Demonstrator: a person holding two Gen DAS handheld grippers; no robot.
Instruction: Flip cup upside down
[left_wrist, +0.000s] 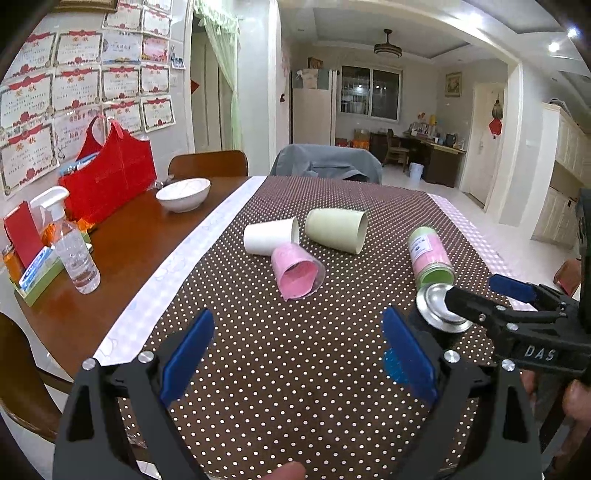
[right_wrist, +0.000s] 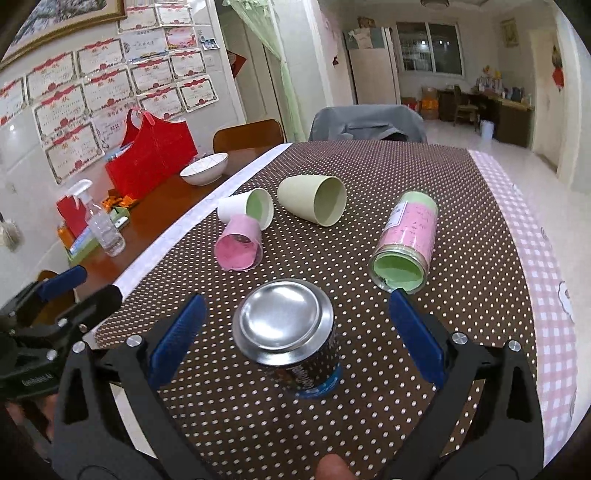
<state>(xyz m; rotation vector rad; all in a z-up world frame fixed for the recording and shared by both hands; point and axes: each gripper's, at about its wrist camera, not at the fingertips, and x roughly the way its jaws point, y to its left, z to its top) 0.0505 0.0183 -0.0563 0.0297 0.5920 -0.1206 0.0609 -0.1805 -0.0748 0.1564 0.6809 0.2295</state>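
A steel cup (right_wrist: 288, 339) stands upside down on the dotted cloth, its silver base up, between the open fingers of my right gripper (right_wrist: 295, 339), which do not touch it. It also shows in the left wrist view (left_wrist: 439, 306), partly behind the right gripper (left_wrist: 480, 295). My left gripper (left_wrist: 295, 354) is open and empty over the cloth. A pink cup (left_wrist: 297, 271), a white cup (left_wrist: 269, 238), a pale green cup (left_wrist: 336, 229) and a pink-and-green jar (left_wrist: 430, 256) lie on their sides farther back.
The brown dotted cloth (left_wrist: 295, 369) covers the wooden table (left_wrist: 122, 251). On the left stand a white bowl (left_wrist: 183, 194), a red bag (left_wrist: 110, 177), a spray bottle (left_wrist: 74, 251) and a small box. Chairs stand behind the table.
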